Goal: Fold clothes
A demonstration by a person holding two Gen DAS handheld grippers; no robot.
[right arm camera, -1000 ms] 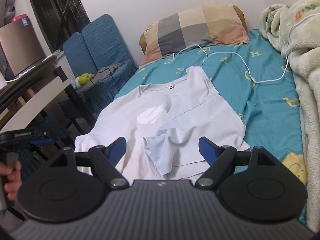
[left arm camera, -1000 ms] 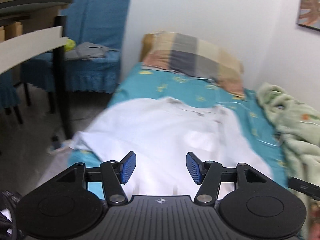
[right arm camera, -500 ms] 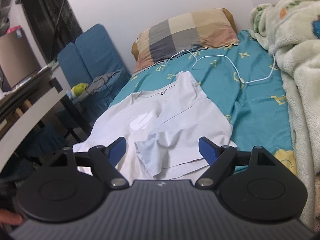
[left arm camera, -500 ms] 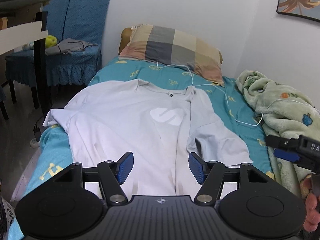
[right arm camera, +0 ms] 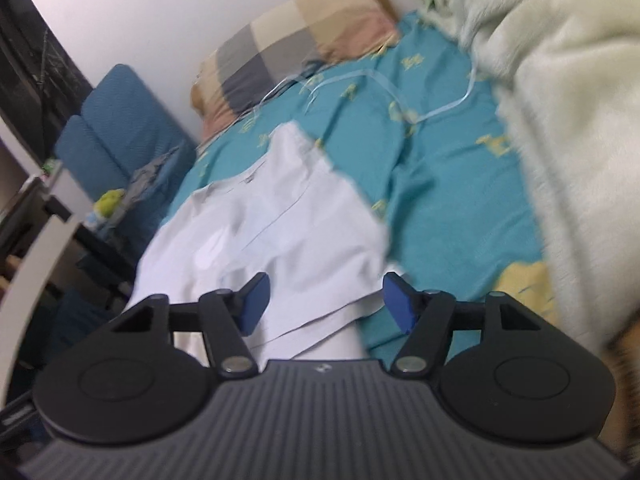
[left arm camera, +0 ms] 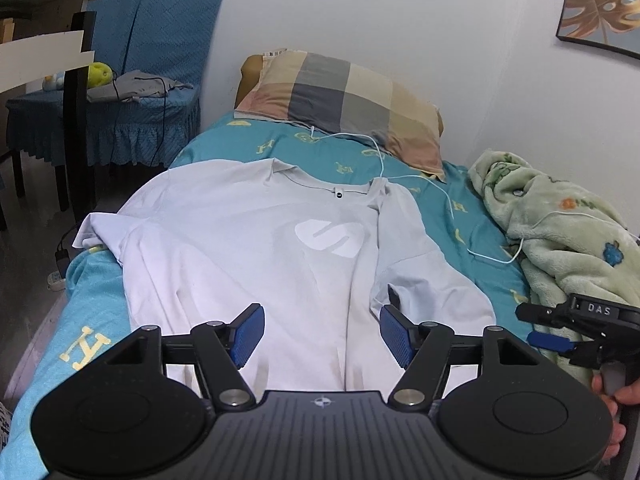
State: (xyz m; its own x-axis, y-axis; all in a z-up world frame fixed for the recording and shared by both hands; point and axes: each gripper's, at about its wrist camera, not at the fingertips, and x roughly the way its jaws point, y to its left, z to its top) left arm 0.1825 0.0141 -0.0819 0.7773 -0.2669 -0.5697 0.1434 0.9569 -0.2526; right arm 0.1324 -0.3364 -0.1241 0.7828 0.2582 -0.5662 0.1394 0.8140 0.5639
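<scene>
We look up the bed from its foot in both views, the right one lower and blurred; both share shirt and pillow.

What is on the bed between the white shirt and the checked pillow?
In the left wrist view, teal sheet with yellow letters shows between the white shirt and the checked pillow, and a thin white cable lies across it.

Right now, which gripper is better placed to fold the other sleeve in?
Left, probably. The left gripper is open over the shirt, on the side of the unfolded sleeve. The right gripper, also open, sits over the side already folded in.
</scene>
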